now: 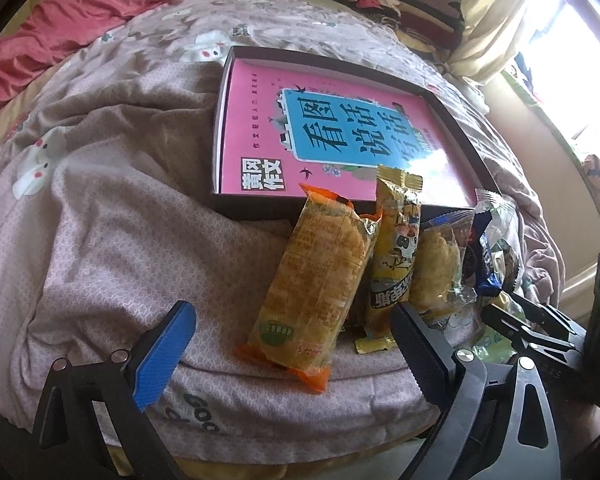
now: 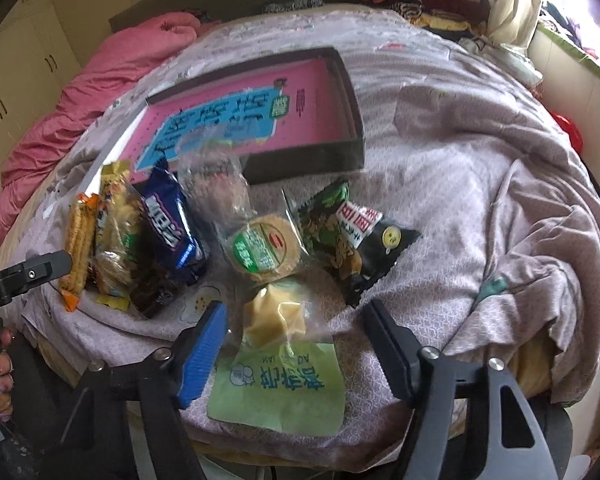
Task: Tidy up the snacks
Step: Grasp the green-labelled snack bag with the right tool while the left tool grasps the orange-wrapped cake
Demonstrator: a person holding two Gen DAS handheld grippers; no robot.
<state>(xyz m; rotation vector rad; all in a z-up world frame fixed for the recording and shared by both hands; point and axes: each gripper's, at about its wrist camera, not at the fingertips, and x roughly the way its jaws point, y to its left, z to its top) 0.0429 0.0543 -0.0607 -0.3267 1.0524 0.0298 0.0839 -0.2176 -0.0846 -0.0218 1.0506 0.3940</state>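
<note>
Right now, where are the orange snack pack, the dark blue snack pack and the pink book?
orange snack pack (image 1: pixel 316 280), left wrist view, middle of wrapper.
dark blue snack pack (image 2: pixel 172 228), right wrist view, printed front.
pink book (image 1: pixel 252 120), left wrist view, pink cover.
</note>
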